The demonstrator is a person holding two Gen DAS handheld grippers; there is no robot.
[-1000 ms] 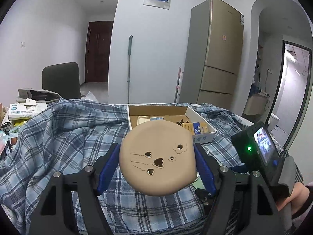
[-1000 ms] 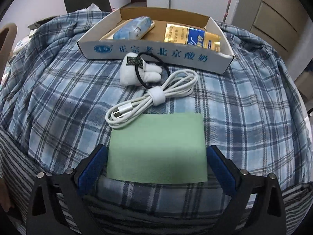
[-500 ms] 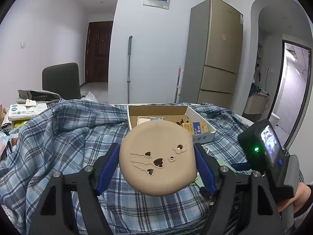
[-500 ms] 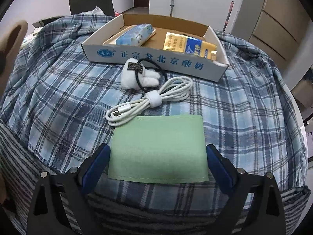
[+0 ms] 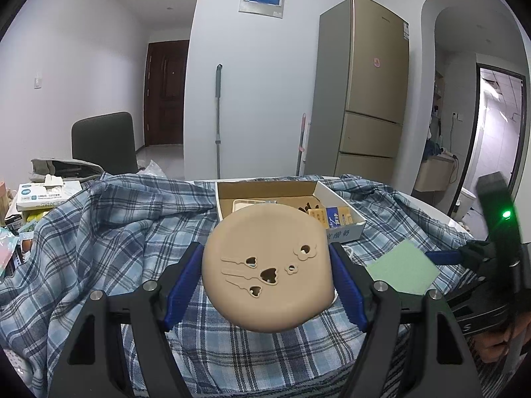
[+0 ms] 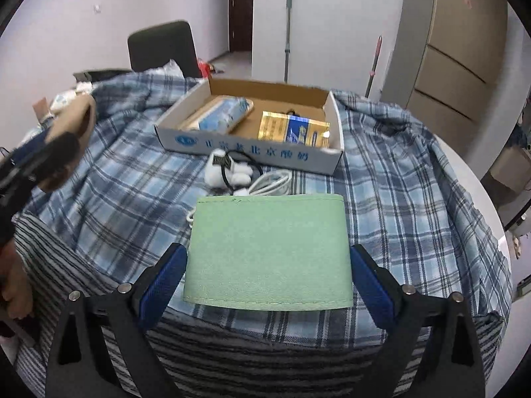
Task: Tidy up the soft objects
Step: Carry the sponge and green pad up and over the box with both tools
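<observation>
Holding two soft items aloft, we list them as follows.

Item 1: tan pad (image 5: 267, 268), round and rubbery, pierced with small heart-shaped cutouts. It sits at the centre of the left wrist view, clenched between the blue fingers of the left tool (image 5: 267, 280), clear of the plaid cloth (image 5: 99, 232).

Item 2: green pouch (image 6: 268, 252), flat, rectangular, pebbled surface, stitched along its edges. It fills the lower centre of the right wrist view, grasped edge to edge by the right tool (image 6: 267, 282).

Destination, as we judge it: cardboard box (image 6: 252, 152), upper centre, already holding a blue tissue pack (image 6: 225, 116) and a gold packet (image 6: 292, 129).

Loose on the cloth just in front of the box: white plush toy (image 6: 222, 169) and white cable (image 6: 272, 184).

Risks:
- The pouch is gripped only by its thin edges; it may buckle and slip out.
- The pad is smooth and rounded, and may squirt from the fingers if squeezed harder.
- A low carry to the box could snag the cable or drag the toy.
- The two tools are close together and could collide.
</observation>
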